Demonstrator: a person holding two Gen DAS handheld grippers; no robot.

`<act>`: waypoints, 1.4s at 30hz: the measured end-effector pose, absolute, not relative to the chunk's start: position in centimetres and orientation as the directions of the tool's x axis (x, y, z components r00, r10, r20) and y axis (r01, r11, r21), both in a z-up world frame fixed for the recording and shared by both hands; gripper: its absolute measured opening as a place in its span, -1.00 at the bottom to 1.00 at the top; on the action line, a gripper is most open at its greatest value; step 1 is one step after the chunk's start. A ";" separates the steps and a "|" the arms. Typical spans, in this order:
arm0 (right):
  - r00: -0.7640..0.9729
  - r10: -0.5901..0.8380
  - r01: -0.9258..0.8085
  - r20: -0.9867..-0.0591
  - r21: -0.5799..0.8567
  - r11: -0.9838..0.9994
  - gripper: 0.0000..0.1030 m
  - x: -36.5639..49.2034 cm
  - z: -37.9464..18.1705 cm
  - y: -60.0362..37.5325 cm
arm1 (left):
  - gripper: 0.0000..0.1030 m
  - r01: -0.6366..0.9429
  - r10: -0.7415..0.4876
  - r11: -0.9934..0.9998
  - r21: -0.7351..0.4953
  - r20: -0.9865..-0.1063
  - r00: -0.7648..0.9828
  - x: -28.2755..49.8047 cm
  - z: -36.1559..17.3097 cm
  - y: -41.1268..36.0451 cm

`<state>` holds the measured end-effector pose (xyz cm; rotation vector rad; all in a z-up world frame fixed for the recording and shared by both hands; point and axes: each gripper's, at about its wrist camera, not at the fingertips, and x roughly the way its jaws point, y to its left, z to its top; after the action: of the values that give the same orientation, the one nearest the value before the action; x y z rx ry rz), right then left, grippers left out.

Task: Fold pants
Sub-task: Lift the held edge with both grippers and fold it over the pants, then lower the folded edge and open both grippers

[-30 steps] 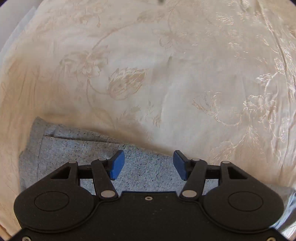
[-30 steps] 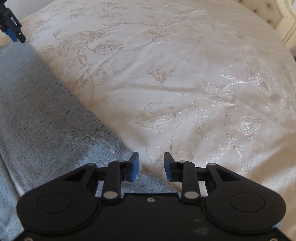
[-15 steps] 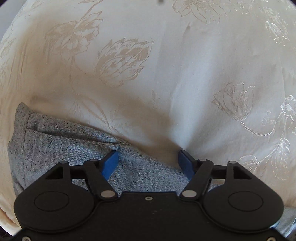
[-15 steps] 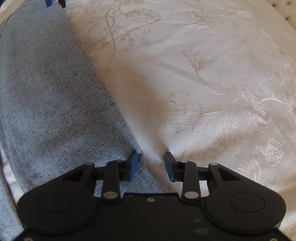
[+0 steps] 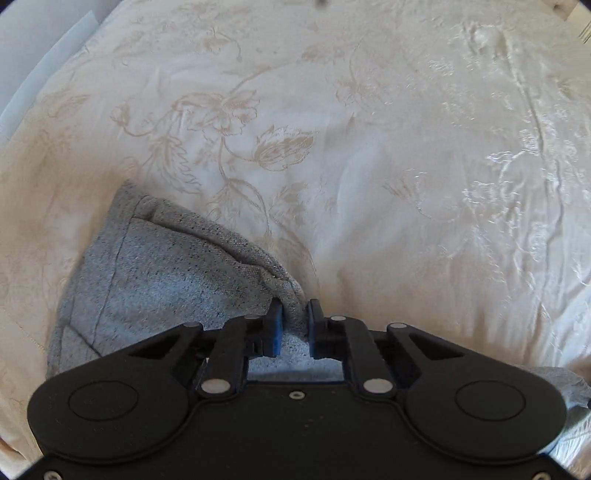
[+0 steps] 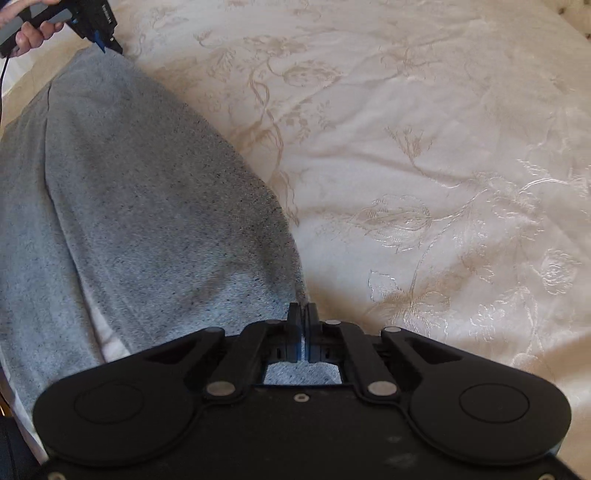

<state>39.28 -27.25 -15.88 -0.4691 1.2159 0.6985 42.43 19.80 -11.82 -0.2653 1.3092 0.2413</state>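
Grey speckled pants (image 5: 166, 277) lie on a cream flowered bedspread (image 5: 388, 166). In the left wrist view my left gripper (image 5: 295, 312) has its jaws closing, with a bunched fold of the hem corner pinched between the blue pads and pulled up into a peak. In the right wrist view my right gripper (image 6: 303, 312) is shut on the right edge of the pants (image 6: 147, 206), the pads almost touching with thin cloth between them. The left gripper (image 6: 101, 35) also shows at the top left of that view, at the far end of the leg.
The bedspread (image 6: 424, 155) spreads wide to the right of the pants, with light wrinkles. A hand (image 6: 29, 38) holds the left gripper's handle. A pale wall or floor strip (image 5: 44, 55) shows beyond the bed's far left edge.
Both grippers went from open to closed on the pants' edge. The left one has risen, drawing the hem corner up; the right one stays low at the leg's edge.
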 end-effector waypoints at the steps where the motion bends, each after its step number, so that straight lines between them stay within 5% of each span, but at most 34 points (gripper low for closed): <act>1: 0.214 0.231 -0.699 -0.949 0.016 0.715 -0.94 38.3 -14.9 -27.5 | -0.67 -0.319 0.013 0.945 -0.076 -0.963 0.270 40.8 -10.6 20.1; 11: 0.410 0.184 -0.585 -0.893 -0.103 0.804 -0.95 23.6 -6.9 -28.1 | -0.67 -0.336 -0.039 0.930 -0.147 -0.950 0.309 25.8 -7.1 22.9; 19: 0.344 0.111 -0.497 -0.932 -0.080 0.864 -0.95 13.5 -11.8 -23.8 | -0.68 -0.377 -0.014 0.923 -0.081 -0.984 0.178 17.4 -13.0 23.9; 36: 0.297 0.010 -0.403 -0.955 -0.116 0.908 -0.95 9.7 -16.4 -21.1 | -0.68 -0.319 -0.033 0.945 -0.071 -0.992 0.122 17.9 -18.9 24.9; 42: 0.301 -0.025 -0.366 -0.953 -0.140 0.920 -0.95 9.9 -16.9 -20.4 | -0.68 -0.243 0.013 0.968 -0.067 -0.950 0.313 17.8 -14.1 24.3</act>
<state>9.91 -20.39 -16.95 -0.3625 1.2518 0.2332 17.78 24.26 -14.12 -0.2126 1.2433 0.1708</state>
